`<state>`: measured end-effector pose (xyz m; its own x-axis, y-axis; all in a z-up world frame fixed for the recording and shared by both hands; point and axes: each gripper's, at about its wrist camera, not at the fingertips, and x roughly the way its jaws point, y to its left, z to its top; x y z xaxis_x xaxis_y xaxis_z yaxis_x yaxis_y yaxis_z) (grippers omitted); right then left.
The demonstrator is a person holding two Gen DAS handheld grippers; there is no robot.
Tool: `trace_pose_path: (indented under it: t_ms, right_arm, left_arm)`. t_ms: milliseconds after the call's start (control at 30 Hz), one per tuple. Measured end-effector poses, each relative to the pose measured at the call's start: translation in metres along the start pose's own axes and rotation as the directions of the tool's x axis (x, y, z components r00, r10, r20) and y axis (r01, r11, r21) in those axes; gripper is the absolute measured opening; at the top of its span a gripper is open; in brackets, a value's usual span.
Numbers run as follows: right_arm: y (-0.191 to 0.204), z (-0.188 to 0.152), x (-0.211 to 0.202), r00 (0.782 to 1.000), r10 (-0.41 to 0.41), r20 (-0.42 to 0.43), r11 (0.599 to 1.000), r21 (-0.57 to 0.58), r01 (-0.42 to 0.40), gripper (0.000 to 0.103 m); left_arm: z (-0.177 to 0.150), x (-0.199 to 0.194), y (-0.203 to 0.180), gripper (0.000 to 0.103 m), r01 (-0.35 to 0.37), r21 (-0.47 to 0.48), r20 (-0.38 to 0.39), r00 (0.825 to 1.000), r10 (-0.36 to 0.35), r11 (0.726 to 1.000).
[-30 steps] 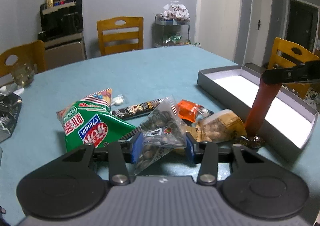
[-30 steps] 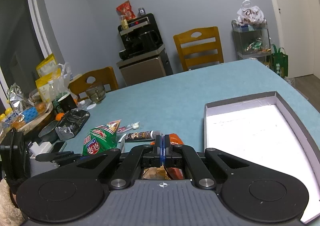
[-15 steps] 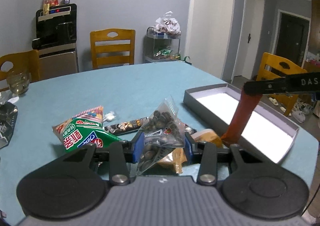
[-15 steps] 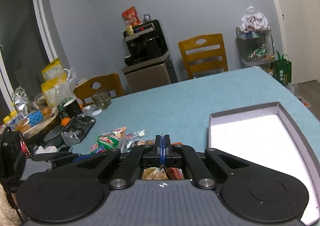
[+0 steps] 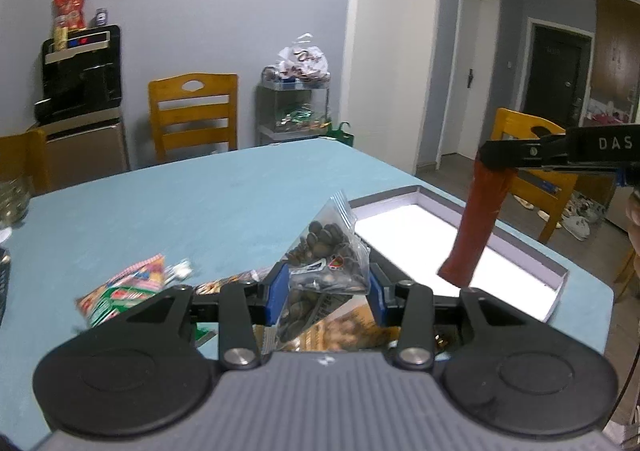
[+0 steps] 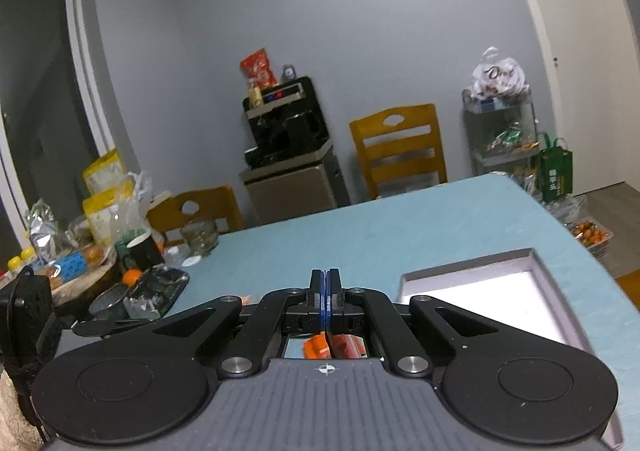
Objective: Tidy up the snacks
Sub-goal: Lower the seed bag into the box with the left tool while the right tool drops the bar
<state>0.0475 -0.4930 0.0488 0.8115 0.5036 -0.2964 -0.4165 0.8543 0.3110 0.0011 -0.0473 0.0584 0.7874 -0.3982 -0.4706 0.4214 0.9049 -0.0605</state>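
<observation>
A clear bag of dark nuts [image 5: 326, 251] is pinched by the left gripper [image 5: 325, 297] and a red packet [image 5: 478, 223] by the right gripper's [image 6: 325, 293] pressed-together fingers, above the green chip bag [image 5: 124, 297] beside the open box [image 5: 556, 271].

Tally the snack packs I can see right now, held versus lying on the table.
Held: 2, the clear plastic bag of dark nuts and the long dark-red packet.
On the blue table: 2, the green-and-red crisp bag and the tan pack.
Total: 4
</observation>
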Motion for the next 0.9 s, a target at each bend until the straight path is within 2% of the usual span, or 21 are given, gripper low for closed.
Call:
trace_pose_path:
  t_ms: [300, 533, 600, 667, 733, 800, 900]
  right_arm:
    - [-0.039, 0.001, -0.017, 0.997, -0.068, 0.034, 0.997, 0.046, 0.067, 0.003]
    - [-0.078, -0.007, -0.013, 0.982, -0.18, 0.055, 0.981, 0.086, 0.175, 0.003]
    - [-0.088, -0.009, -0.009, 0.976, -0.209, 0.062, 0.975, 0.09, 0.203, 0.003]
    - [-0.096, -0.01, -0.003, 0.969, -0.24, 0.063, 0.968, 0.09, 0.234, 0.003]
    - [-0.103, -0.013, 0.006, 0.963, -0.264, 0.059, 0.962, 0.085, 0.259, 0.003]
    - [-0.11, -0.017, 0.016, 0.961, -0.275, 0.042, 0.958, 0.093, 0.27, 0.003]
    - [-0.118, -0.024, 0.022, 0.963, -0.269, 0.019, 0.958, 0.108, 0.266, 0.003]
  left_arm:
    - [0.039, 0.044, -0.044, 0.039, 0.06, 0.072, -0.034, 0.998, -0.058, 0.996]
    - [0.071, 0.1, -0.093, 0.038, 0.068, 0.156, -0.073, 0.996, -0.057, 0.985]
    - [0.079, 0.12, -0.106, 0.002, 0.062, 0.185, -0.075, 0.996, -0.049, 0.981]
    - [0.085, 0.141, -0.114, 0.002, 0.043, 0.182, -0.099, 0.995, -0.025, 0.982]
    - [0.088, 0.156, -0.122, 0.002, 0.034, 0.173, -0.088, 0.996, -0.019, 0.984]
    - [0.09, 0.168, -0.136, 0.002, 0.013, 0.208, -0.065, 0.998, 0.0, 0.978]
    - [0.093, 0.179, -0.153, 0.002, 0.031, 0.228, -0.077, 0.997, -0.014, 0.973]
